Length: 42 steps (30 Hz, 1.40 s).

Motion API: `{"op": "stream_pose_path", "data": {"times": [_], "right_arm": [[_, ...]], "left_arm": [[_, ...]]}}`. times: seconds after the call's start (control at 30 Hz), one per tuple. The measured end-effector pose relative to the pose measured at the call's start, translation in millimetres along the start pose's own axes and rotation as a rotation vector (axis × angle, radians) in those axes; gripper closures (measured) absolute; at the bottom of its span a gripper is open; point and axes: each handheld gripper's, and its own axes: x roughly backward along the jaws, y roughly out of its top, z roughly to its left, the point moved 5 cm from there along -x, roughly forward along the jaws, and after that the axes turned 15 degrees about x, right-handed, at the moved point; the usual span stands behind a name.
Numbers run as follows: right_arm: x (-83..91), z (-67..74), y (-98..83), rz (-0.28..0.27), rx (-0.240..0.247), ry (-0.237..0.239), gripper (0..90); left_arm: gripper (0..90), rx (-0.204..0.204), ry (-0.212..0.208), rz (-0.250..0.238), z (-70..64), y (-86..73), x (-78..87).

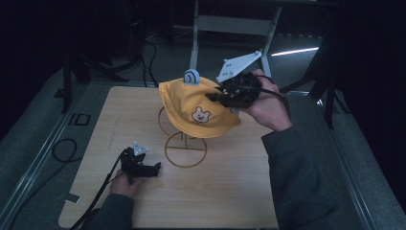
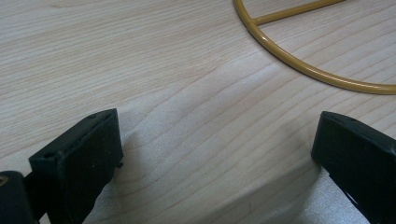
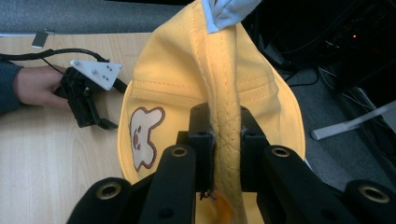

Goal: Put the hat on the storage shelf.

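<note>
A yellow bucket hat (image 1: pixel 198 108) with a bear face patch and a blue ear on top hangs over a gold wire stand (image 1: pixel 185 149) in the middle of the wooden table. My right gripper (image 1: pixel 216 97) is shut on a fold of the hat's fabric at its right side; in the right gripper view the yellow hat (image 3: pixel 224 93) is pinched between the two black jaws. My left gripper (image 1: pixel 154 168) rests on the table left of the stand's ring base, open with nothing between its jaws. The gold ring (image 2: pixel 299 65) lies beyond the left gripper (image 2: pixel 215 158).
The wooden table top (image 1: pixel 239 191) has bare room in front and to the left. Black cables (image 1: pixel 62 148) lie off the left edge. A grey metal frame (image 1: pixel 230 24) stands behind the table.
</note>
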Motion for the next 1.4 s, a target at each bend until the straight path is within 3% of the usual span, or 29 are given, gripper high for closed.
{"op": "stream_pose_path", "data": {"times": [0.9,1.1,1.4], "right_arm": [[-60.9,-1.6,19.6,0.053,-0.021,0.071,77.1],[-73.6,-6.6,22.4,0.031,-0.069,0.063,76.2],[-88.6,-7.5,22.2,0.033,-0.098,0.067,76.0]], "left_arm": [[2.0,-0.001,-0.004,0.004,-0.3,-0.1,0.4],[2.0,-0.001,-0.004,0.003,-0.3,-0.1,0.3],[2.0,0.0,-0.002,0.0,-0.3,-0.1,0.2]]}}
